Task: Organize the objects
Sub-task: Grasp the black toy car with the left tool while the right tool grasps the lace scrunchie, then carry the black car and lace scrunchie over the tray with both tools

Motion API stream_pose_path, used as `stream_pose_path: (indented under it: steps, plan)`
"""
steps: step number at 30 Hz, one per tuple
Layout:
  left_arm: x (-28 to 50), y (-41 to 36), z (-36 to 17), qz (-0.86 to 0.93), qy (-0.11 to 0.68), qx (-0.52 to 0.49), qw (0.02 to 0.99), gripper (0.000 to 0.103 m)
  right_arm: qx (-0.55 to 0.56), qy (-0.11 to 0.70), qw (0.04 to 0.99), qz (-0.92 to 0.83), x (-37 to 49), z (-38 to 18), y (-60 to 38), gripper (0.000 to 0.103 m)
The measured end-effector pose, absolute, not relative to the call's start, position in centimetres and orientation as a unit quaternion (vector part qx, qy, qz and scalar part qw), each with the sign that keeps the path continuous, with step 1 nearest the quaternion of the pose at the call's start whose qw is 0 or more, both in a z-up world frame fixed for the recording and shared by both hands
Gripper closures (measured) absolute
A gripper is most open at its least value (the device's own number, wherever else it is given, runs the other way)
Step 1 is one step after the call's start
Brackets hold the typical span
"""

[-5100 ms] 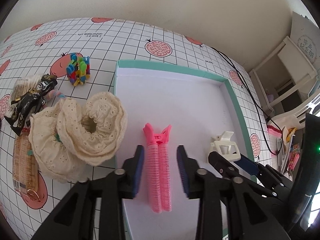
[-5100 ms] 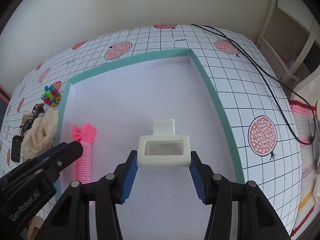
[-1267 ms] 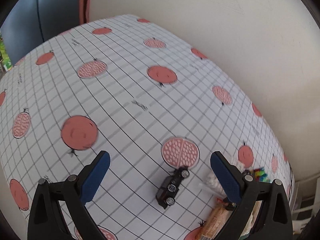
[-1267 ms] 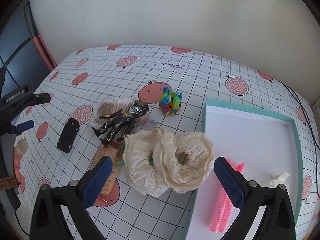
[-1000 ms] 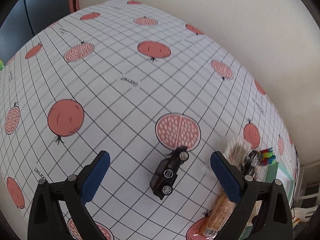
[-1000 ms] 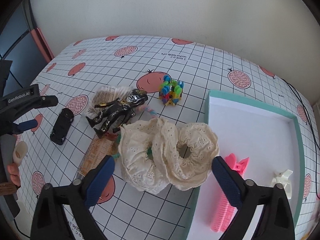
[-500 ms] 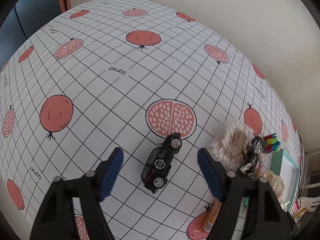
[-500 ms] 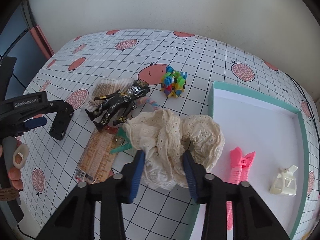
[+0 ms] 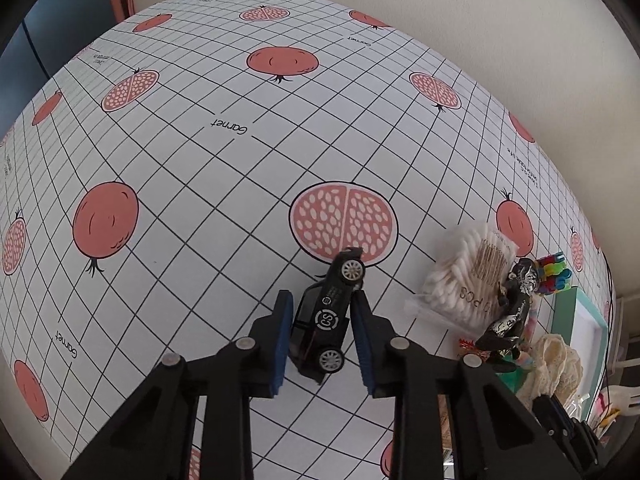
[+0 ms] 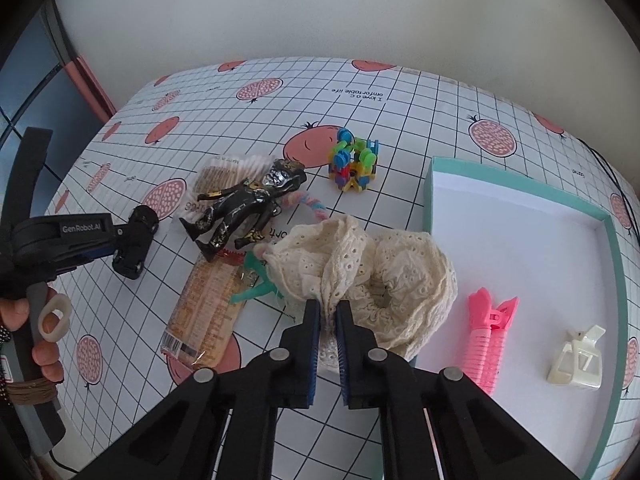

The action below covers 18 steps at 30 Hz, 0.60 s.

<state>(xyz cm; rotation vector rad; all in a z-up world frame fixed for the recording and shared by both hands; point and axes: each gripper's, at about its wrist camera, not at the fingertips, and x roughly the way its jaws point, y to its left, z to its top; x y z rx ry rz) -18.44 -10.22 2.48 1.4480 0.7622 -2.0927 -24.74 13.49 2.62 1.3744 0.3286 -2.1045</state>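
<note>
Plain cream wall [image 10: 320,12] behind table; tablecloth [image 9: 224,160] white grid with pomegranate print and "Garnet" text. Dark blue panel, maybe a window [image 10: 24,92], with pink strip at left. Daylight, soft.

**Two wrist views, one shared patch of table**

The left wrist camera looks down close over the table's left part, along its fingers at a black toy car [image 9: 326,322]. The right wrist camera sits farther right, facing the far wall. Both show the car [image 10: 134,242], figurine [image 9: 508,312] [image 10: 244,204] and cotton swabs [image 9: 468,276] [image 10: 224,178].
</note>
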Motion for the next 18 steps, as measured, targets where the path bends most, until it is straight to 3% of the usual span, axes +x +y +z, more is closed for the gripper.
stream_pose_path:
  steps: [8,18]
  plan:
    - [-18.4,-10.5,3.5,-0.774,0.276,0.515,0.242,0.074,0.501,0.113,0.309,-0.800,-24.6,4.2,13.7,0.096]
    - [-18.4,-11.0,8.4,-0.811,0.277,0.455,0.243,0.074,0.449,0.067,0.324,-0.830,-24.8,9.4,15.4,0.096]
